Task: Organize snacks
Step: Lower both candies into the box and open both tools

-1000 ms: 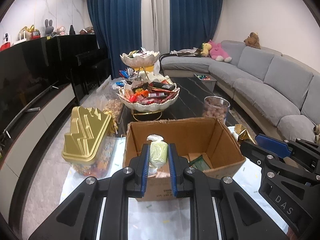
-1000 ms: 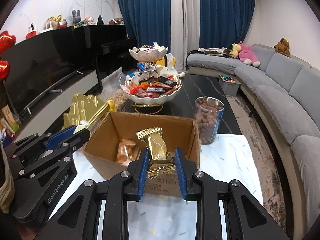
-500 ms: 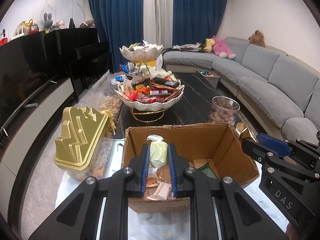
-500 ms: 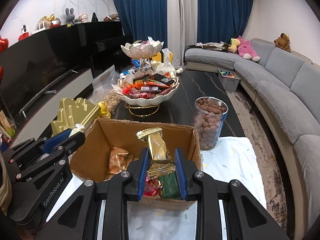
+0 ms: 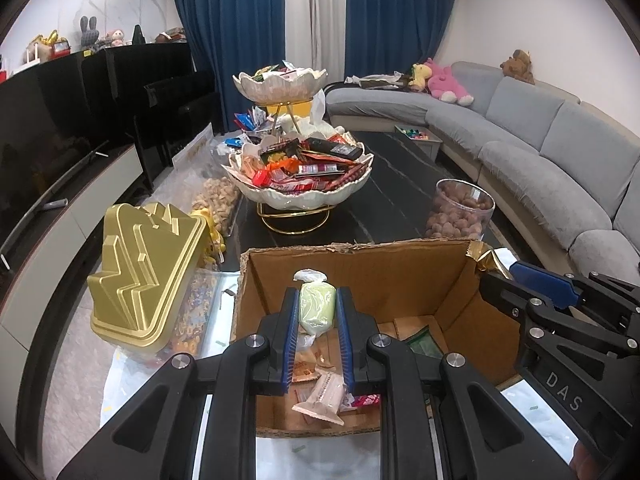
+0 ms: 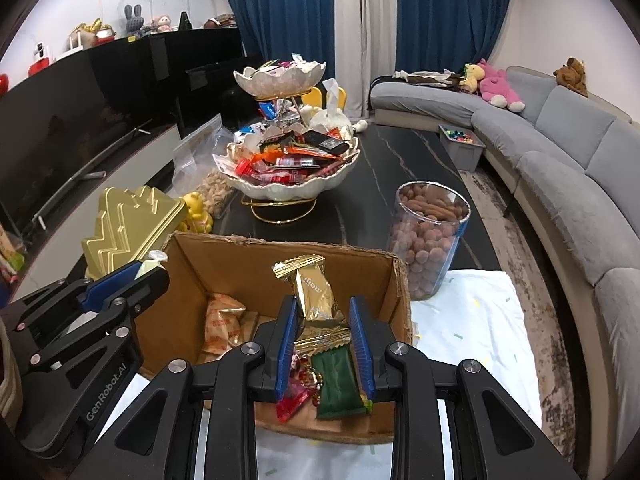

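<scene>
Box (image 5: 360, 268) wall beyond held snacks (image 5: 318, 308).

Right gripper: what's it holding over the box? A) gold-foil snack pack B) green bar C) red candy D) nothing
A: the right gripper is shut on the gold-foil snack pack, held upright above the cardboard box; the green bar lies loose on the box floor.

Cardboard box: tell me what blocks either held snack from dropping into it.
Nothing visible. The left gripper holds the pale green wrapped snack and the right gripper the gold foil snack, both above the open brown cardboard box, whose top is uncovered.
</scene>
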### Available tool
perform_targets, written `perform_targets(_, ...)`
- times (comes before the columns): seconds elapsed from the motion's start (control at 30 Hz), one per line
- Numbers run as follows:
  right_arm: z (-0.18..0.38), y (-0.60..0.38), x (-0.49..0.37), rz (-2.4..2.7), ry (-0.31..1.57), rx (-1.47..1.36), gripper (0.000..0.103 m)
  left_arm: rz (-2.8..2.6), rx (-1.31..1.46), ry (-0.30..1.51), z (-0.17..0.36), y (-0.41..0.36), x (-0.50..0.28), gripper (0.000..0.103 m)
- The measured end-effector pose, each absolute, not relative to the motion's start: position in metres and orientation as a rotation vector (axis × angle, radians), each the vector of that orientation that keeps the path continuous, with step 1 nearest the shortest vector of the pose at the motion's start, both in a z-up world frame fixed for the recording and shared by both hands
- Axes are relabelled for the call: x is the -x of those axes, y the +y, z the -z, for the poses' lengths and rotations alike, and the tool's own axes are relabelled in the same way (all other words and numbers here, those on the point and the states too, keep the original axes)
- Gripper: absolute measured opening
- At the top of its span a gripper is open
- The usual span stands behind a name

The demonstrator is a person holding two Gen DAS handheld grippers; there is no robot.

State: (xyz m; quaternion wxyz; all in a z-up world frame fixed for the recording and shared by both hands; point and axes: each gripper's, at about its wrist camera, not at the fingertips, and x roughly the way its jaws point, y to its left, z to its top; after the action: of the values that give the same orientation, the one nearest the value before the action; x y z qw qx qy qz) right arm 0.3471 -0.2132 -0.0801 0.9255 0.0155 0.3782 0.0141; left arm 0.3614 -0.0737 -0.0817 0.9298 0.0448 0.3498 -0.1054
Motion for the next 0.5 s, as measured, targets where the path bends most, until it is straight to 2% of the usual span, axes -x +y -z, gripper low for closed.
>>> perform_targets(0.13, 0.079, -0.212, -0.351, -0.029, 0.776, -0.03, 0.029, 0.209, -0.104, 0.709, 0.081, -0.073, -0.362, 0.023)
perform_targets(0.2, 0.079, -0.212, -0.352, -0.023, 0.777, -0.03, 0.036, 0.203, -0.108, 0.705, 0.08, -0.072, -0.361, 0.032)
perform_targets(0.23, 0.079, -0.214, -0.351, -0.019, 0.775, -0.031, 0.045, 0.199, -0.109, 0.703, 0.079, -0.071, -0.36, 0.04)
perform_targets(0.27, 0.078, -0.214, -0.35, -0.014, 0.769, -0.034, 0.052, 0.196, -0.108, 0.7, 0.079, -0.071, -0.359, 0.044)
perform_targets(0.3, 0.077, -0.215, -0.348, -0.01, 0.765, -0.035, 0.055, 0.192, -0.107, 0.697, 0.078, -0.07, -0.359, 0.05)
perform_targets(0.37, 0.075, -0.217, -0.346, 0.003, 0.759, -0.034, 0.062, 0.181, -0.11, 0.689, 0.076, -0.068, -0.357, 0.054)
perform_targets(0.5, 0.071, -0.221, -0.341, 0.015, 0.752, -0.04, 0.068, 0.168, -0.122, 0.686, 0.074, -0.066, -0.353, 0.061)
